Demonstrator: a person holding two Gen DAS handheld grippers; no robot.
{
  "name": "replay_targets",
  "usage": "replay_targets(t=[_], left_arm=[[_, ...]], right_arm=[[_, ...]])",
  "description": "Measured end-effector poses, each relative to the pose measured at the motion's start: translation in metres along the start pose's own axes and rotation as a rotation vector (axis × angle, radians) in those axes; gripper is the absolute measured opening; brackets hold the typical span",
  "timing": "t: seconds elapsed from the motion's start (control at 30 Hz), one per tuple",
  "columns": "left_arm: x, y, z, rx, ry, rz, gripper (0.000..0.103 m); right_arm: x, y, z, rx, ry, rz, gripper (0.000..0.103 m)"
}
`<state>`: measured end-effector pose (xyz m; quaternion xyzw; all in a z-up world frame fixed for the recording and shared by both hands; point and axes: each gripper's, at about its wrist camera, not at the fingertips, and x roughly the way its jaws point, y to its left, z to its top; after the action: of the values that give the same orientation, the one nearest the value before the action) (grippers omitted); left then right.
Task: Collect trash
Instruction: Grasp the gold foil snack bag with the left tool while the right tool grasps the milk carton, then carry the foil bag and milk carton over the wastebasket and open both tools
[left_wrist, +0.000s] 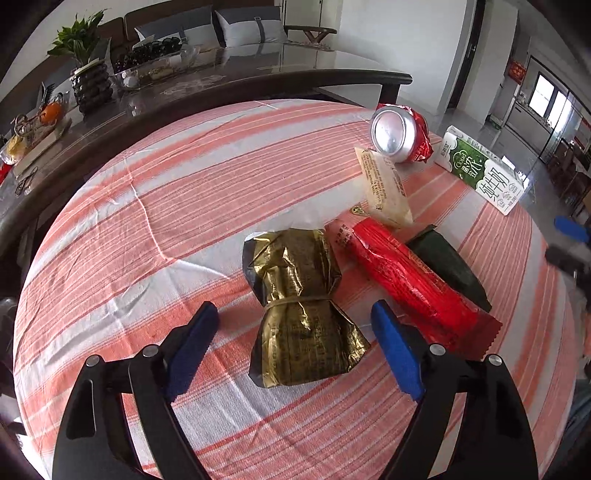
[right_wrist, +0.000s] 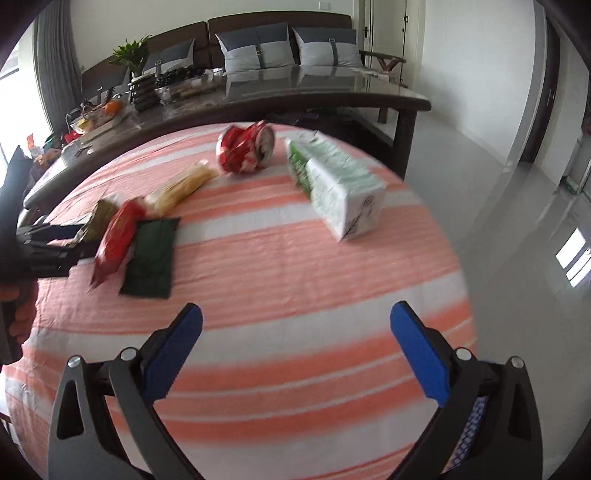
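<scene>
Trash lies on a round table with an orange-striped cloth (left_wrist: 110, 236). A gold foil packet (left_wrist: 299, 306), tied in the middle, lies between the open fingers of my left gripper (left_wrist: 295, 314), which is not closed on it. To its right lie a red wrapper (left_wrist: 406, 280), a dark green wrapper (left_wrist: 447, 266), a pale wrapper (left_wrist: 384, 184), a crushed red can (left_wrist: 400, 133) and a green-white milk carton (left_wrist: 480, 170). My right gripper (right_wrist: 297, 314) is open and empty over bare cloth (right_wrist: 295, 258), short of the carton (right_wrist: 336, 184), the can (right_wrist: 245, 147) and the green wrapper (right_wrist: 151, 254).
A long dark glass-topped table (left_wrist: 258, 74) stands behind the round one, with a potted plant (left_wrist: 86, 66), a glass tray and fruit on it. A sofa with grey cushions (right_wrist: 258, 44) is behind. Grey floor (right_wrist: 498, 221) lies to the right.
</scene>
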<state>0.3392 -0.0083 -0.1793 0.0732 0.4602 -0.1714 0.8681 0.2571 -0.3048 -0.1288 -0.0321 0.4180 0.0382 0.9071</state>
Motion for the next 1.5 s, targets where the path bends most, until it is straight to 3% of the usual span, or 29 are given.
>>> replay_targets(t=[0.1,0.17,0.23,0.3,0.4,0.43,0.5,0.63,0.77,0.87,0.93,1.0,1.1,1.17,1.2,1.3,1.5], left_arm=[[0.001,0.001,0.004,0.021,-0.012,0.012,0.07],[0.001,0.003,0.006,0.021,-0.019,0.012,0.052],[0.0,0.007,0.008,0.017,-0.023,0.006,0.042],[-0.001,0.011,0.006,0.016,-0.027,-0.008,0.04],[-0.009,0.011,-0.003,0.023,-0.03,-0.011,0.039],[-0.014,0.011,-0.007,0.024,-0.032,-0.014,0.039],[-0.027,0.011,-0.017,0.017,-0.038,-0.032,0.039],[-0.061,0.007,-0.042,-0.007,-0.052,-0.097,0.039],[-0.084,-0.006,-0.067,-0.021,-0.054,-0.176,0.039],[-0.086,-0.018,-0.082,-0.021,-0.042,-0.204,0.039],[-0.082,-0.024,-0.09,-0.011,-0.024,-0.196,0.04],[-0.077,-0.027,-0.095,0.002,-0.006,-0.18,0.042],[-0.075,-0.032,-0.1,0.043,-0.012,-0.159,0.048],[-0.076,-0.034,-0.101,0.059,-0.012,-0.147,0.075],[-0.077,-0.036,-0.102,0.064,-0.017,-0.135,0.079],[-0.078,-0.039,-0.103,0.07,-0.012,-0.128,0.082],[-0.078,-0.043,-0.101,0.094,0.002,-0.075,0.082]], right_arm=[[0.024,-0.007,0.042,-0.096,0.044,0.008,0.098],[0.043,-0.002,0.06,-0.166,0.077,-0.016,0.098],[0.061,-0.001,0.072,-0.186,0.103,-0.032,0.098],[0.077,-0.004,0.076,-0.16,0.157,-0.015,0.095],[0.083,-0.012,0.074,-0.125,0.194,-0.004,0.05],[0.079,-0.014,0.07,-0.112,0.189,0.003,0.044],[0.065,-0.016,0.062,-0.081,0.181,0.033,0.042],[0.013,-0.019,0.031,0.086,0.163,0.221,0.042],[-0.027,-0.016,-0.021,0.325,0.192,0.518,0.042],[-0.029,-0.014,-0.061,0.44,0.254,0.615,0.042],[-0.029,-0.017,-0.078,0.453,0.257,0.6,0.043],[-0.036,-0.027,-0.084,0.473,0.229,0.539,0.052],[-0.046,-0.039,-0.08,0.435,0.212,0.415,0.057],[-0.053,-0.035,-0.07,0.341,0.197,0.322,0.066],[-0.058,-0.028,-0.064,0.282,0.191,0.282,0.072],[-0.064,0.0,-0.051,0.128,0.187,0.232,0.084],[-0.036,0.051,-0.041,-0.089,0.301,0.128,0.086]])
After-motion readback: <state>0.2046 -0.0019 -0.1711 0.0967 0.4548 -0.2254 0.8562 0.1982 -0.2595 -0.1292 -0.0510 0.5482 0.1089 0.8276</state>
